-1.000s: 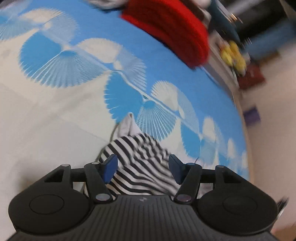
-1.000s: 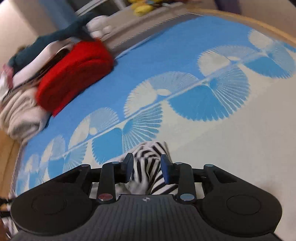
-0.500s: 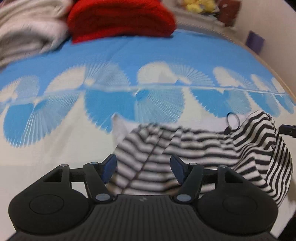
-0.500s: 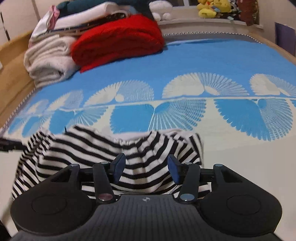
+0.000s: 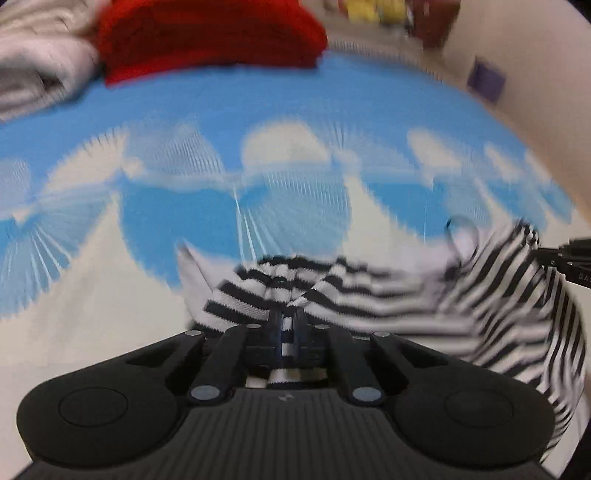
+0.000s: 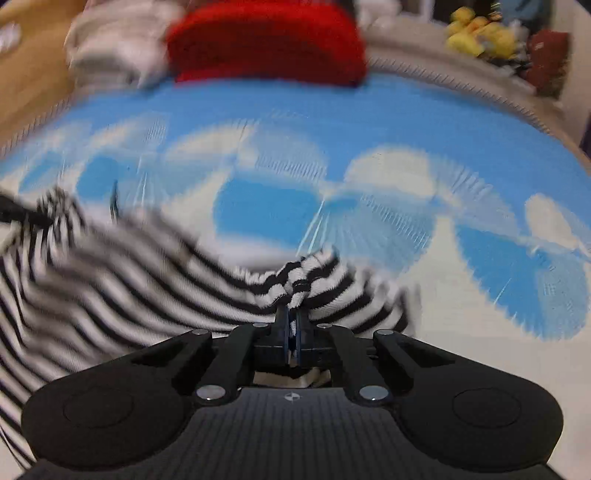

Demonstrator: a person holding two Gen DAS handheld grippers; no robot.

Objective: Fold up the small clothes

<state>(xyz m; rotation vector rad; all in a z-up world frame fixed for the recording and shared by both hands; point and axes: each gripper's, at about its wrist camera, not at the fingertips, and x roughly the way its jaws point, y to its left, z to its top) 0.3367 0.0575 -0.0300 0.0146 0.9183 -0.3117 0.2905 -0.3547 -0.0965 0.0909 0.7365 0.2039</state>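
We have the left gripper (image 5: 287,325) clamped on a bunched edge of the black-and-white striped garment (image 5: 388,291), a narrow band of stripes showing between its pressed fingers. The right gripper (image 6: 293,325) is likewise closed tight on another pinch of the same cloth, which puckers just ahead of its fingertips.

From our left fingers the garment stretches off to the right, sagging a little, and reaches the other gripper at the frame's edge. From our right fingers it runs leftward in the same way. A thin dark loop (image 5: 456,225) stands out from its upper edge, blurred.

Beyond the fingers lies the blue and white bedspread (image 5: 295,206) with its fan pattern, smeared by motion. Well past that, at the far side, we see a folded red knit (image 6: 266,40), with pale folded fabric (image 6: 110,48) just to its left. Farther right sit yellow soft toys (image 6: 476,35).
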